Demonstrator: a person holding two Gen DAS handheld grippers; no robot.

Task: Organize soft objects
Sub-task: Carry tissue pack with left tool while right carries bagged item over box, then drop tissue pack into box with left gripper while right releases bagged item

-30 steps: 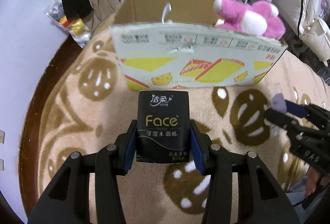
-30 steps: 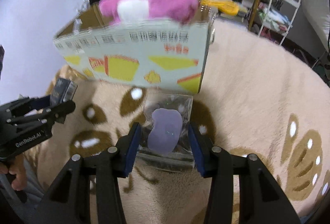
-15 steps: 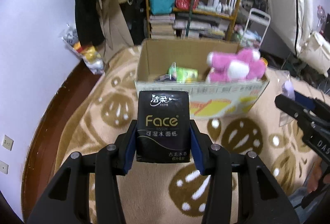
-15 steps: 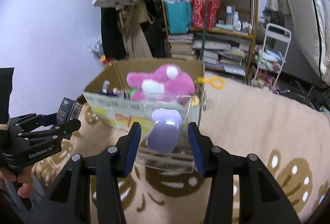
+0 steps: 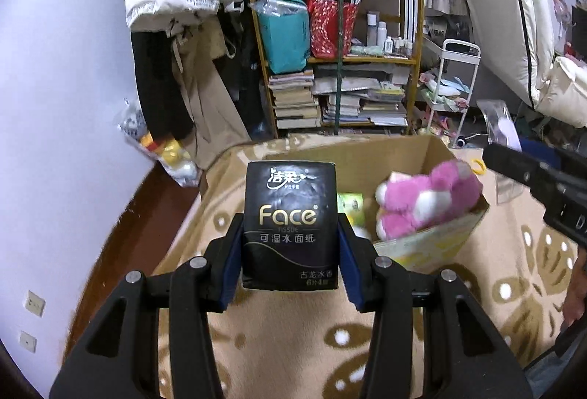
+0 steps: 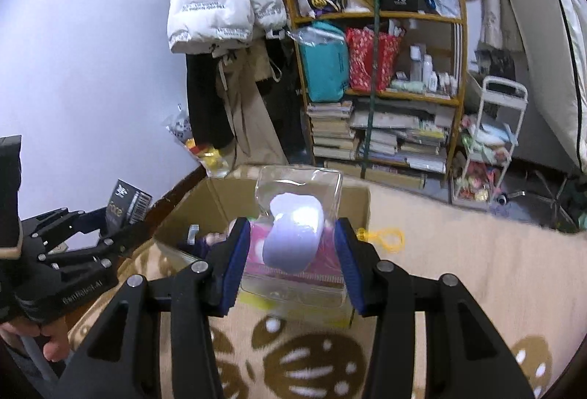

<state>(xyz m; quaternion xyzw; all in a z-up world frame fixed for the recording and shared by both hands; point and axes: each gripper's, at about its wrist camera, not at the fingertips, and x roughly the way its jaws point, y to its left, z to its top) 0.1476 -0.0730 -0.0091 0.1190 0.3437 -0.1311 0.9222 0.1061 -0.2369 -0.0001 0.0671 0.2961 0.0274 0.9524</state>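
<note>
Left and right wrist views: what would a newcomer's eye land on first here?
The black Face tissue pack fills the centre of the left view, clamped in the left claw. In the right view, the right claw pinches a clear plastic pouch holding a lilac soft item. Behind both sits an open cardboard box on the beige patterned blanket, with a pink plush toy at its right side.

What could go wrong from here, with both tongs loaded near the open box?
The clear pouch is slippery and held only at its sides by the right tongs, so it might slide out short of the cardboard box. The pink plush rides high against the box's front wall; dropping the tissue pack from the left tongs beside it could tip it out.
</note>
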